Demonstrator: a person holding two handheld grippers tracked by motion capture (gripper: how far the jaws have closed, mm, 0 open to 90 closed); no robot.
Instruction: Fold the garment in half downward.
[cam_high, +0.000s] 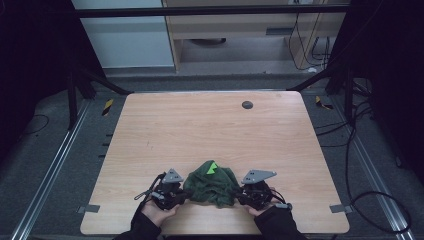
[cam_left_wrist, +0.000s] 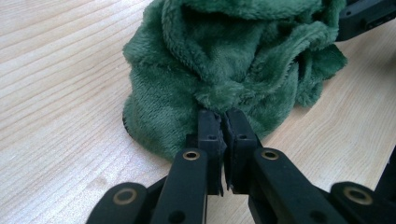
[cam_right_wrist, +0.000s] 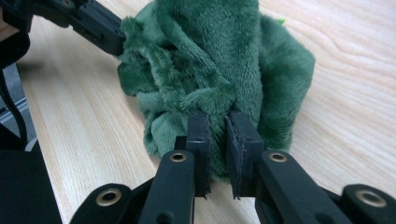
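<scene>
A crumpled dark green plush cloth (cam_high: 212, 184) lies near the table's front edge, with a bright green tag (cam_high: 212, 167) on top. My left gripper (cam_high: 185, 193) sits at the cloth's left side and my right gripper (cam_high: 240, 194) at its right side. In the left gripper view the jaws of the left gripper (cam_left_wrist: 220, 114) are shut on a fold of the cloth (cam_left_wrist: 219, 60). The right gripper (cam_right_wrist: 218, 116) pinches another fold of the cloth (cam_right_wrist: 219, 56), with plush between its jaws. Each gripper view also catches the other gripper at the far side of the bundle.
The wooden table (cam_high: 200, 125) has a dark round grommet (cam_high: 247, 104) near its far edge. Grey tape tabs (cam_high: 89, 208) mark the front corners. Black frame struts stand at the back corners, and cables (cam_high: 360, 150) lie on the floor to the right.
</scene>
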